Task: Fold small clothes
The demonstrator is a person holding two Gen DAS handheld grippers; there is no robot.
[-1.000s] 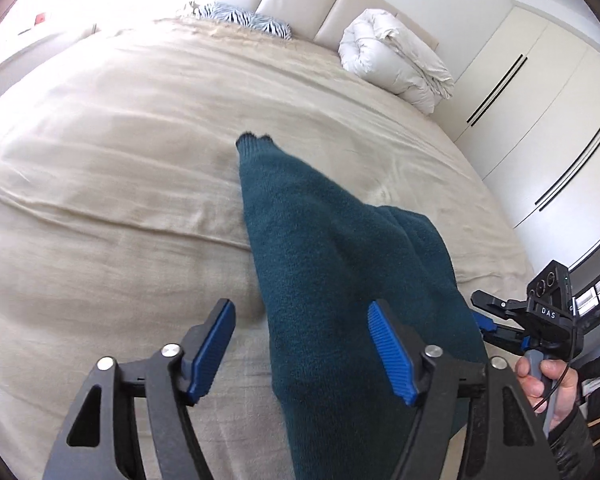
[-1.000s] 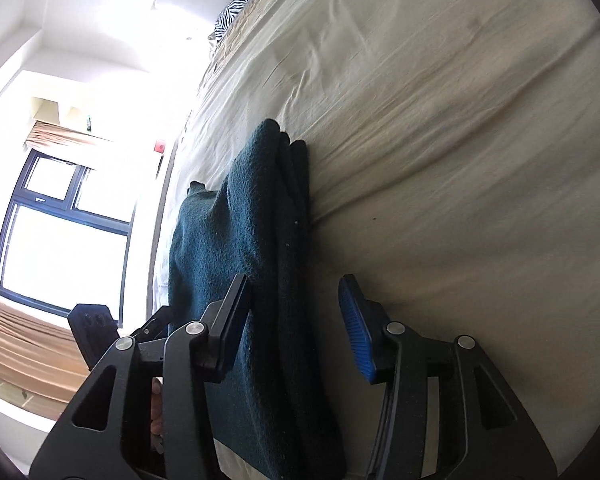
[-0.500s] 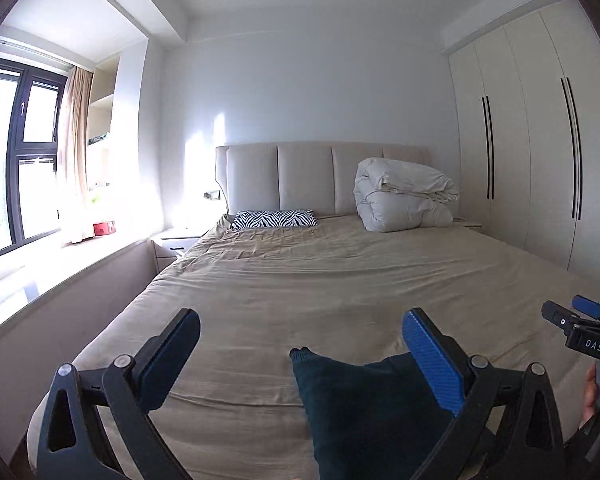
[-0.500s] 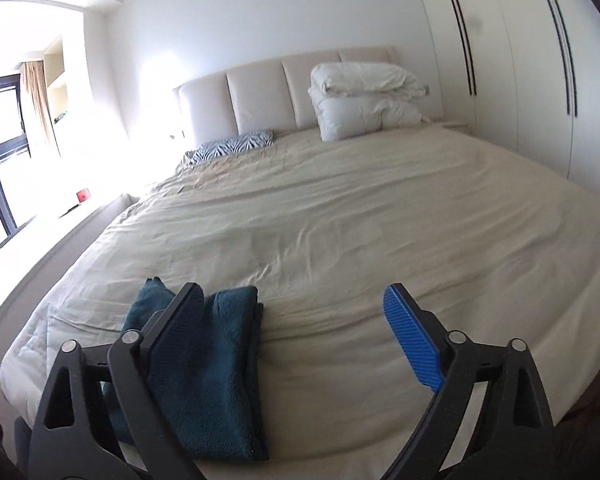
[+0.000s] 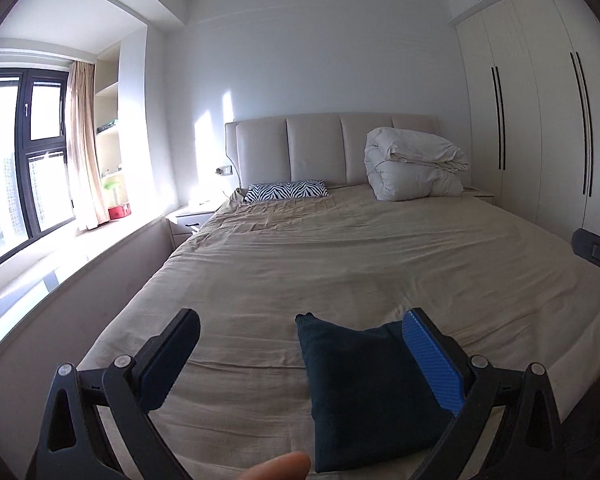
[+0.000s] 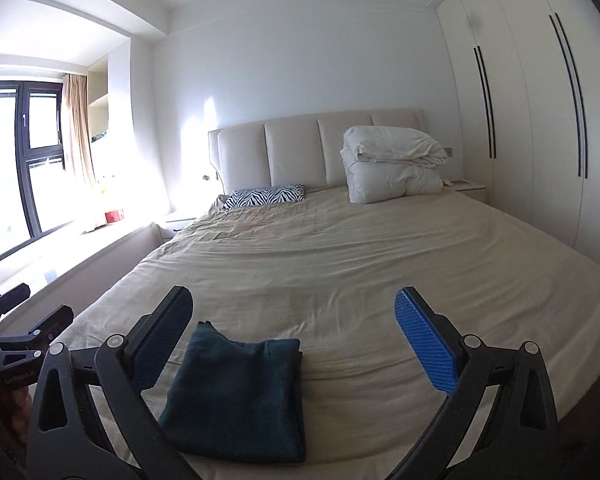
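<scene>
- The left gripper (image 5: 300,356) is held above the foot of the bed with its fingers spread wide and nothing between them; the left finger's pad looks dark, the right finger's pad is ribbed blue.
- The right gripper (image 6: 296,336) is likewise spread wide and holds nothing, raised over the near edge of the bed and pointing toward the headboard.
- In the left wrist view a fingertip (image 5: 278,468) shows at the bottom edge, and part of the right gripper pokes in at the far right edge.
- In the right wrist view the left gripper (image 6: 16,336) and the hand that holds it appear at the lower left.
- The sweater (image 5: 364,388), dark teal, lies folded into a compact, roughly rectangular stack on the bed near its foot edge; neither gripper touches it.
- From the right wrist view the sweater (image 6: 240,400) sits toward the left half of the bed, with one corner sticking up slightly at its far left.
- The bed (image 6: 360,256) is covered by a beige, lightly wrinkled sheet.
- At the head end lie a zebra-striped pillow (image 6: 265,196) on the left and a bundled white duvet (image 6: 392,168) on the right, both against the padded headboard (image 5: 320,148).
- A window (image 5: 24,160) with a curtain is on the left, and a white wardrobe (image 5: 540,120) is on the right.
</scene>
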